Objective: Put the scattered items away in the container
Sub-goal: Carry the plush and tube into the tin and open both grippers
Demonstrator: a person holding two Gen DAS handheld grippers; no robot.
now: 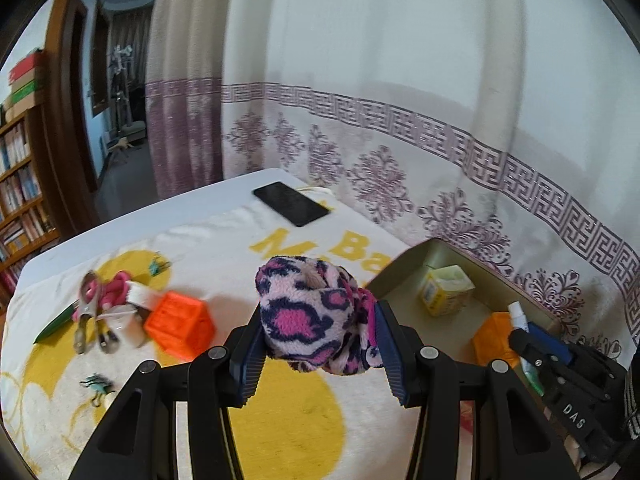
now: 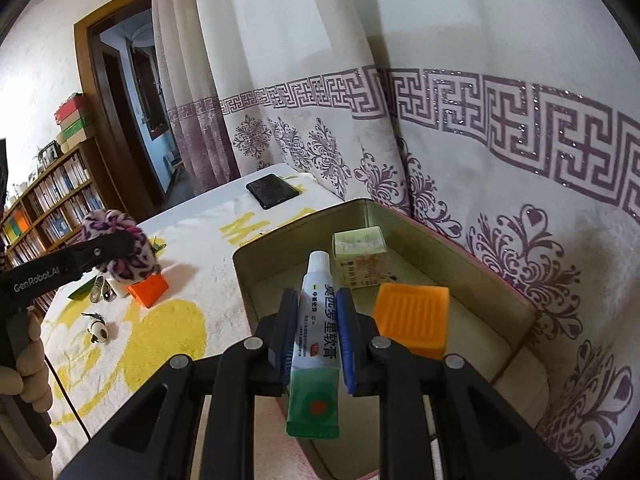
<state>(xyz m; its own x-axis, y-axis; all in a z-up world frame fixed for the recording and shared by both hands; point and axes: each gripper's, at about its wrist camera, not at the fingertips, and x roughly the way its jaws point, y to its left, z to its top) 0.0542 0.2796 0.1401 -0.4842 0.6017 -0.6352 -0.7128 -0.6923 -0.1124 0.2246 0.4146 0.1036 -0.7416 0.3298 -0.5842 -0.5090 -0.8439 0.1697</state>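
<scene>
The left tool [image 1: 318,344] grips a fleece sock [image 1: 312,312] at frame centre; the right tool [image 2: 318,336] pinches a tube [image 2: 316,320] over the tin [image 2: 460,248]. A towel [image 1: 240,248], perhaps, covers the desk [image 1: 160,208]; curtain [image 1: 400,80] behind, bookshelf [image 2: 60,196] left.

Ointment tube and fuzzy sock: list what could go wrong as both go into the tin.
1. Both tongs converge on the tin; right tongs and left tongs might collide.
2. The ointment tube may land on the orange block.
3. The sock could snag on the tin's rim.
</scene>
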